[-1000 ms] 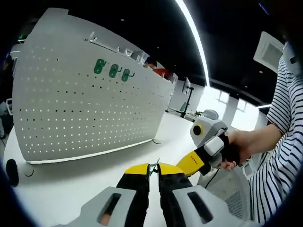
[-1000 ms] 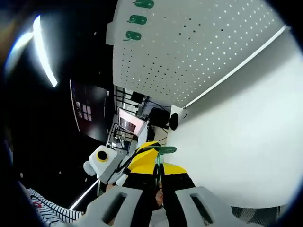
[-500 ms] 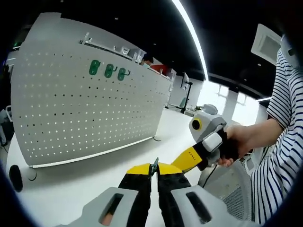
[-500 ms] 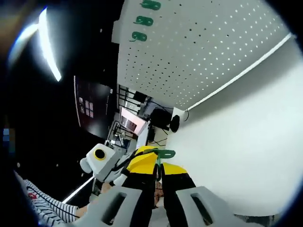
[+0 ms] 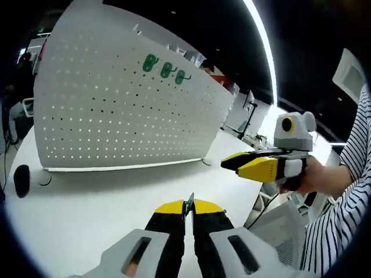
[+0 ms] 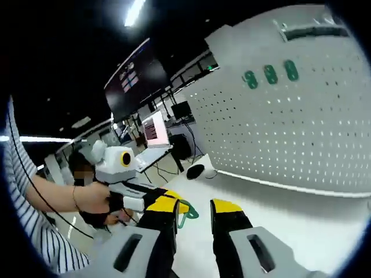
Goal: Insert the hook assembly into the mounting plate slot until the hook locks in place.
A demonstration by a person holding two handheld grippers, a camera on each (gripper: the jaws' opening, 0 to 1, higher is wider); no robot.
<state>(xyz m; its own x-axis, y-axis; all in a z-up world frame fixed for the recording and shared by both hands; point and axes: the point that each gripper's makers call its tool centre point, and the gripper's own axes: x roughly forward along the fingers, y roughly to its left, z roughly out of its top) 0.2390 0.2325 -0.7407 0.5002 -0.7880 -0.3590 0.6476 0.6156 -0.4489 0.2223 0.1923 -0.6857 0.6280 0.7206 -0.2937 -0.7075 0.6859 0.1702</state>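
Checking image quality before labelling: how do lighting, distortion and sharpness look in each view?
Left gripper view: fisheye bows the pegboard; the ceiling light strip glares; the table is bright. Right gripper view: dark surroundings, pegboard evenly lit, green hook slightly soft.

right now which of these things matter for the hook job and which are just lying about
For the job: green hook, clamped in the left tongs; open right tongs; white perforated plate; three green hooks already on it.
Just lying about: black mouse-shaped thing on the table; lit screen behind.
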